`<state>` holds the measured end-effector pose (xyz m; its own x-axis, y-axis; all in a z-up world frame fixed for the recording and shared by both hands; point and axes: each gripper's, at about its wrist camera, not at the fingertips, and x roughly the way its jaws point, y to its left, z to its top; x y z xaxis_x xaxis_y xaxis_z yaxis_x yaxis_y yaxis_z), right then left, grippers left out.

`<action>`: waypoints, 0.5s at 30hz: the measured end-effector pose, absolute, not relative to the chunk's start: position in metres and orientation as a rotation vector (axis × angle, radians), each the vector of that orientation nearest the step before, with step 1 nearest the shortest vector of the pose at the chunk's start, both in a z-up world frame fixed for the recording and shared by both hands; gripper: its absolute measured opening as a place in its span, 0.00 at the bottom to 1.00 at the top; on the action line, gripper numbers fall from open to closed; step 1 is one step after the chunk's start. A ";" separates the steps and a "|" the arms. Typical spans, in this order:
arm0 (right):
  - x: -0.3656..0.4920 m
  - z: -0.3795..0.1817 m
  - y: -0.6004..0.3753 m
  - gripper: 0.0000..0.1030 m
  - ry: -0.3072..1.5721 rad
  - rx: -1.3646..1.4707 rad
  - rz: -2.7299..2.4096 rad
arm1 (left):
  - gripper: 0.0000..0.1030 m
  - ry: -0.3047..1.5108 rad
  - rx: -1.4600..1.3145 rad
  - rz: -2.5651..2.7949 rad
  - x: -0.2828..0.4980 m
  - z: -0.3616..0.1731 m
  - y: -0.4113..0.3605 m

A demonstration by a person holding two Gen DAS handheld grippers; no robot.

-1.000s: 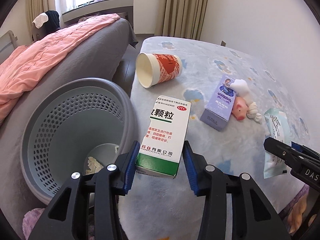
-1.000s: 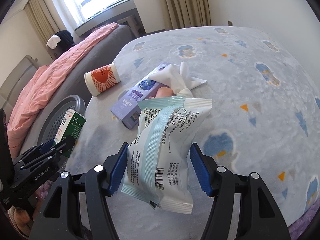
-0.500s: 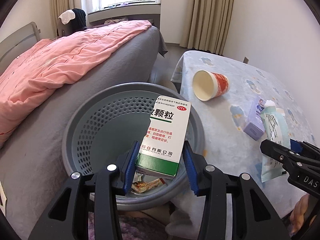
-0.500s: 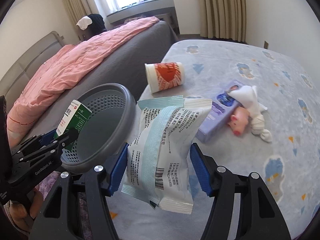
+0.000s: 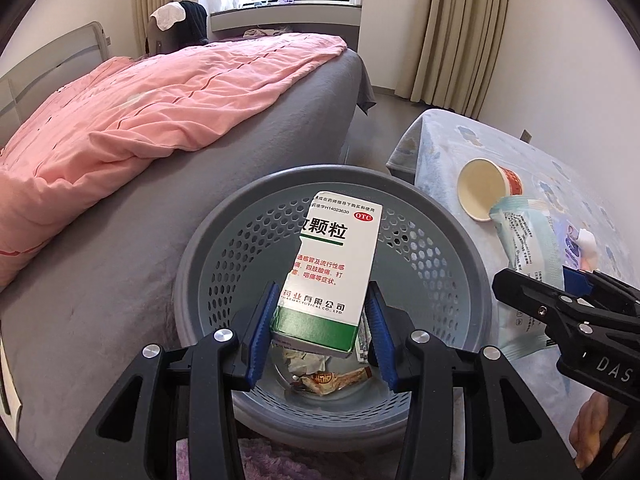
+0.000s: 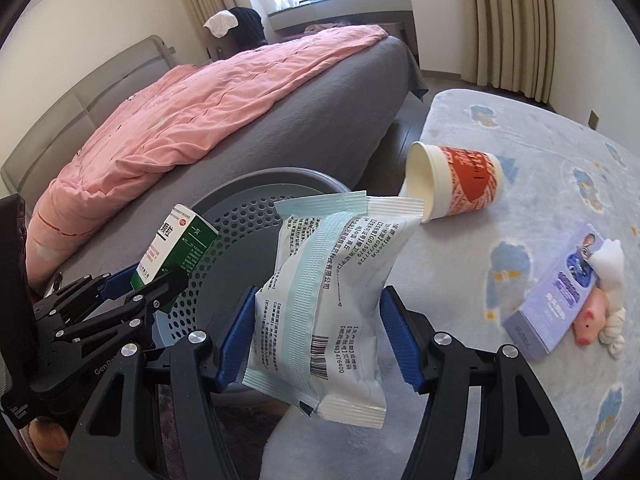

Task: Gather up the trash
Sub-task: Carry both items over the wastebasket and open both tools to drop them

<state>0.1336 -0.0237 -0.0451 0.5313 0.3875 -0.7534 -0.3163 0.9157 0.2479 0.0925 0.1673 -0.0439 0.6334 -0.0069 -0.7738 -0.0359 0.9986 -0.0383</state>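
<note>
My left gripper (image 5: 320, 336) is shut on a white and green medicine box (image 5: 332, 276), held above the grey perforated trash basket (image 5: 224, 236). Crumpled wrappers (image 5: 324, 376) lie at the basket's bottom. My right gripper (image 6: 318, 344) is shut on a white and pale blue sealed packet (image 6: 328, 288), hanging over the table edge beside the basket (image 6: 244, 216). In the right wrist view the left gripper (image 6: 132, 292) shows at lower left with the box (image 6: 176, 248). The packet (image 5: 524, 240) also shows at the right of the left wrist view.
A red and white paper cup (image 6: 456, 180) lies on its side on the blue patterned tablecloth (image 6: 540, 152). A purple box (image 6: 560, 296), a pink toy pig (image 6: 590, 320) and white tissue (image 6: 612, 264) lie further right. A bed with a pink quilt (image 5: 140, 108) flanks the basket.
Both grippers swung left from over the table toward the basket, each keeping its load. The medicine box now hangs over the basket's opening, and the packet has reached the table edge.
</note>
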 end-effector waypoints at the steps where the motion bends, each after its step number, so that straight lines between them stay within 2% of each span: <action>1: 0.136 -0.046 -0.020 0.59 0.921 0.079 0.430 | 0.41 0.889 -0.057 0.021 0.094 -0.046 0.169; 15: 0.156 -0.058 0.009 0.59 0.946 0.050 0.478 | 0.42 0.901 -0.090 0.087 0.106 -0.056 0.195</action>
<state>0.1561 0.0089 -0.0576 0.4889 0.4146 -0.7675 -0.3719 0.8949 0.2466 0.1060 0.1951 -0.0561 0.6178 0.0374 -0.7854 -0.1133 0.9927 -0.0419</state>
